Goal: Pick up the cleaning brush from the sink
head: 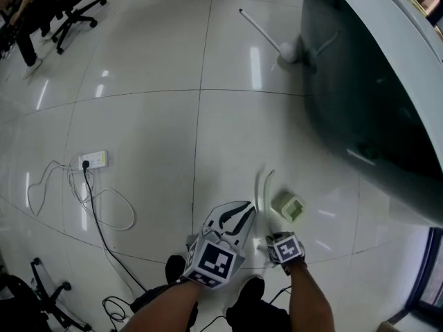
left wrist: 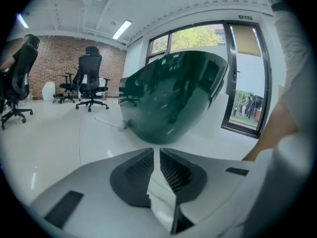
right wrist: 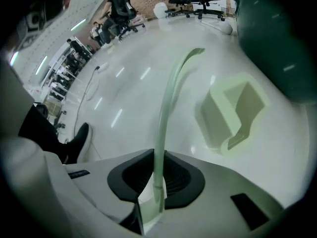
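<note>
Now our right gripper pinches the cleaning brush's thin handle, seemingly to carry it, while our left gripper hangs empty, jaws together.

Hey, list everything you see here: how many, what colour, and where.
tub: one, dark green with white rim, right side
rod: one, white, floor by the tub
power strip: one, white, floor at left, cables trailing
office chairs: at least three, black, far side of room
box: one, pale green, floor near right gripper
brush handle: one, pale green, curved, held
shoes: two, black, bottom edge
left gripper: one, white, jaws together, empty
right gripper: one, white, jaws shut on brush handle
</note>
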A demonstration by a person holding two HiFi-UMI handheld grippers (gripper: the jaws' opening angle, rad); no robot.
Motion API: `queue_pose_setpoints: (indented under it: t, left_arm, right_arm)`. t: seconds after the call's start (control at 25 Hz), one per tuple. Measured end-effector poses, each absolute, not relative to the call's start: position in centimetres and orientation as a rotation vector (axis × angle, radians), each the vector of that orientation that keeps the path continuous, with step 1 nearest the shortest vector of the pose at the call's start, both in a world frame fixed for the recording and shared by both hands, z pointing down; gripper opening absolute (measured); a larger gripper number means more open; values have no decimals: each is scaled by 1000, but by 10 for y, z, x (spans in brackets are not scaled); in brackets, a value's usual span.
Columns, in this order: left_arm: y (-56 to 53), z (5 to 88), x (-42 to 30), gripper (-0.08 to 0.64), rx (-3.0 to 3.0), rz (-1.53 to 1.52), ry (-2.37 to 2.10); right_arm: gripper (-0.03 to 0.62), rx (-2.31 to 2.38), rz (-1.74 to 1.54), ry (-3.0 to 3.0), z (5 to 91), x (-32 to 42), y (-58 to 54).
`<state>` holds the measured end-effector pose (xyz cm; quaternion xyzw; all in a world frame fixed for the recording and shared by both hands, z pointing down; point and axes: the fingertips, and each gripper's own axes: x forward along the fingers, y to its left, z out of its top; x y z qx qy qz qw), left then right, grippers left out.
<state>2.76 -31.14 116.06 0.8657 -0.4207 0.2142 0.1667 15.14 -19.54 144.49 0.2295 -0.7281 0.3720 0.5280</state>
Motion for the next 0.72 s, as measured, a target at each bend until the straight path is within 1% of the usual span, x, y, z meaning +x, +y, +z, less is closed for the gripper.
queue_pose_setpoints:
  t: [0.12,0.28,0.48,0.72]
  left_arm:
    - [-267,1149,15,12,2393,713,-1179]
    - [-216,1082,-16,11,2336,794,-1207]
    - [-191,951,-78,11,2333,882,-1268]
    - [-172,770,-109,9,2426,935,-1307]
  right_arm:
    - [29,528,924,-1808,1367,109,-195]
    - [29,530,924,-1882,1249,92,-194]
    - [29,569,966,-1903,1100,79,-170]
    - [29,661,988,-1909,922,87,-136]
